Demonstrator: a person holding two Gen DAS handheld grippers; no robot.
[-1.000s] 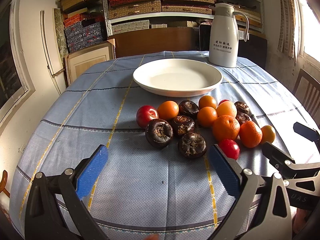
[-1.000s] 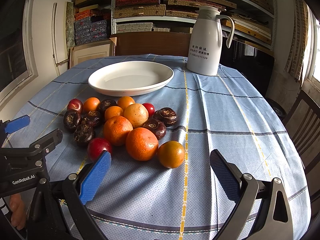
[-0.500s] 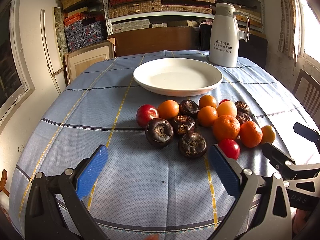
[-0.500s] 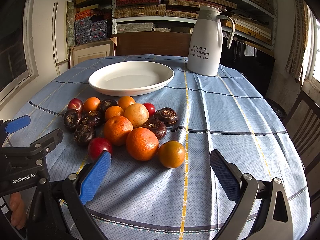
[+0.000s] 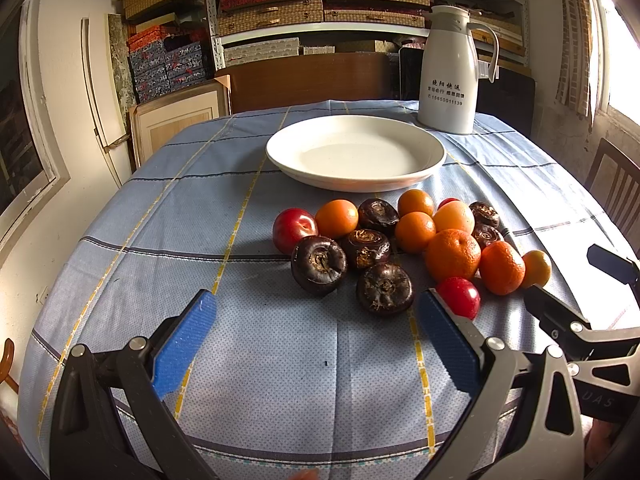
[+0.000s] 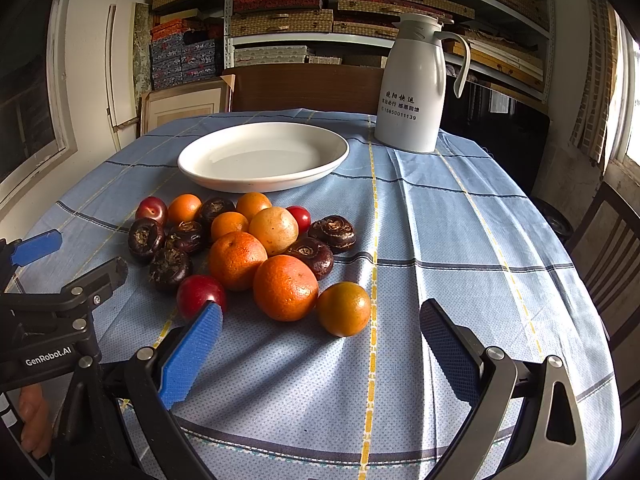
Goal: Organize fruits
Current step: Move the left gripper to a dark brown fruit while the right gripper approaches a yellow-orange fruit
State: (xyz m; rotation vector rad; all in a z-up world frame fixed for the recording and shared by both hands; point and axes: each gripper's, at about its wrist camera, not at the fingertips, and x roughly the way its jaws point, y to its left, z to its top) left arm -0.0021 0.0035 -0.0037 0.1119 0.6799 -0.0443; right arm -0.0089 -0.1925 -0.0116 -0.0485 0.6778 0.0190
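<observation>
Mixed fruits [image 6: 256,256] are heaped on the tablecloth [image 6: 460,240] just before an empty white plate [image 6: 320,168], while the left gripper [image 5: 316,340] and right gripper [image 6: 320,352] are held spread and empty, seemingly readied for picking.

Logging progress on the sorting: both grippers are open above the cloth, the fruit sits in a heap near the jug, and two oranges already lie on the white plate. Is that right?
Not quite. The white plate holds nothing, as the right wrist view shows; all the fruit lies on the cloth. The rest stands: left gripper and right gripper are open, and the jug stands behind.
</observation>
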